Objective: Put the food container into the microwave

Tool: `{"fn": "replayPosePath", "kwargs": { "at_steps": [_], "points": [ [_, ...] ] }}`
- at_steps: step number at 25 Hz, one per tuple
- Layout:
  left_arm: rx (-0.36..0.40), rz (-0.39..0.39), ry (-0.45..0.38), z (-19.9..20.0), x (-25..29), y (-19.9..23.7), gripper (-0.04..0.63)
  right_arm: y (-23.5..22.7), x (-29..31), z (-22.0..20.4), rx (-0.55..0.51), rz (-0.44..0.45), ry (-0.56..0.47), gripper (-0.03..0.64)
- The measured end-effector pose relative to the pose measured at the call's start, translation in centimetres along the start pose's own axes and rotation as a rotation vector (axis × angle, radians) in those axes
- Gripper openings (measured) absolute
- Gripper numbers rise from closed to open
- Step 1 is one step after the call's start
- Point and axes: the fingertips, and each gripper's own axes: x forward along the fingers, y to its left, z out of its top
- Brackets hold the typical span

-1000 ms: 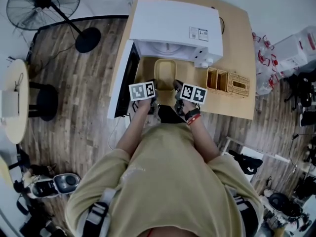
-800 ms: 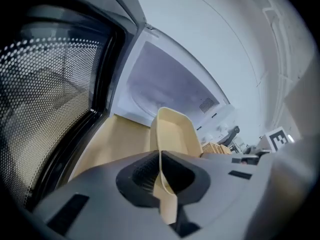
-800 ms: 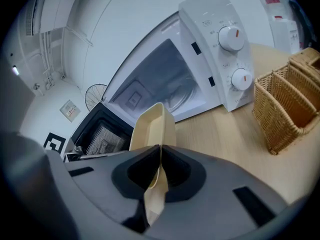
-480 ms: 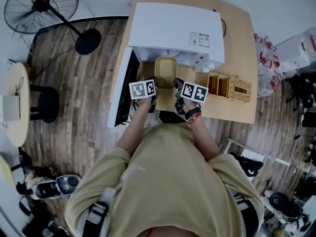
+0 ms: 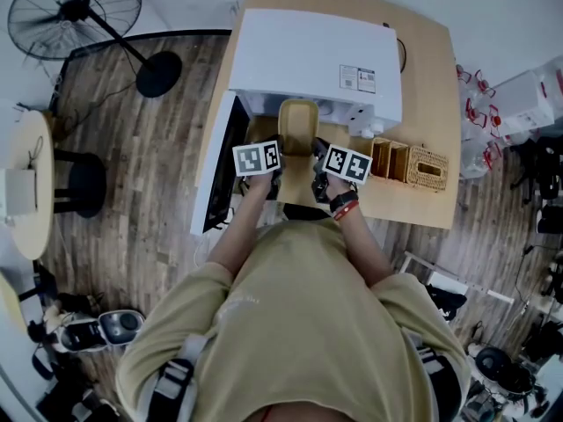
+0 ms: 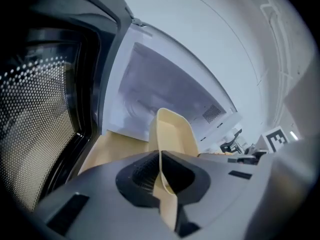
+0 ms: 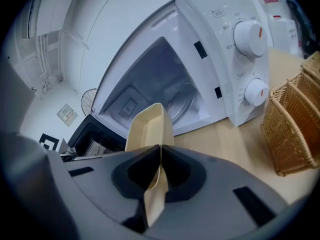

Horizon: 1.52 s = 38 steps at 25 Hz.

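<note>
A cream rectangular food container is held level between both grippers, just in front of the white microwave, its far end at the open cavity. The left gripper is shut on the container's left rim. On the opposite rim of the container the right gripper is clamped shut. The microwave door stands swung open to the left. The cavity shows a glass turntable inside.
The microwave stands on a light wooden table. Wicker baskets sit to the right of it, close to the right gripper. Two dials are on the microwave's right panel. A floor fan stands at the far left.
Both grippers have carried the container forward, from over the table in front of the microwave up to the cavity opening.
</note>
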Motion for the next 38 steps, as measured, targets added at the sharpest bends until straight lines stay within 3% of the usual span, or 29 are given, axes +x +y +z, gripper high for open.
{"fn": "replayPosePath", "kwargs": {
  "at_steps": [26,33,38],
  "points": [
    [-0.080,-0.005,-0.099,6.3,3.9,1.3,0.034,-0.1,4.3,5.9,-0.015,0.016,-0.073,0.037],
    [-0.032,0.027,-0.140,7.5,4.9,1.7,0.034,-0.2,5.4,6.9,-0.053,0.001,-0.103,0.037],
    [-0.019,0.004,-0.177,8.6,5.2,1.5,0.034,-0.3,6.1,7.9,-0.060,-0.004,-0.135,0.037]
  ]
}}
